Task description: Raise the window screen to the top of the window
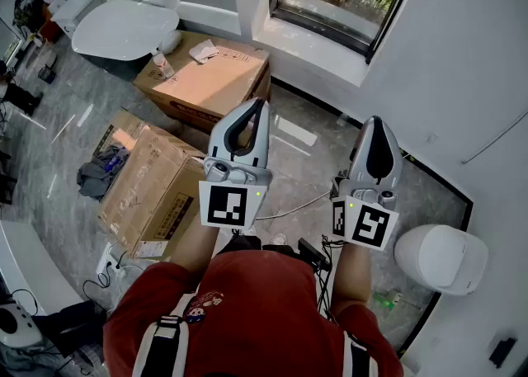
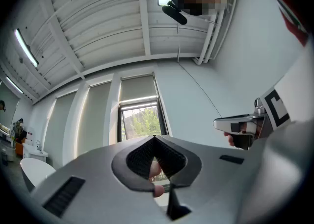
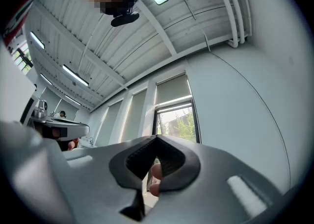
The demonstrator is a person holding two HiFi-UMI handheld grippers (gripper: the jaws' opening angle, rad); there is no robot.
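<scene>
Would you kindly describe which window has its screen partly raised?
Look along the white wall with its row of tall windows. It is the rightmost window; only it shows green trees below its screen, while its neighbours show only pale screens.

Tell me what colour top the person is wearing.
Red. The top shows best in the head view.

Two cardboard boxes lay on the grey floor (image 1: 58, 161): the far box (image 1: 210, 82) near the wall, the near box (image 1: 157, 190) just beside it. A bottle (image 1: 162, 63) stood on the far box. A white tub (image 1: 124, 27) stood beyond, and a white rounded object (image 1: 441, 258) sat at the right.
</scene>
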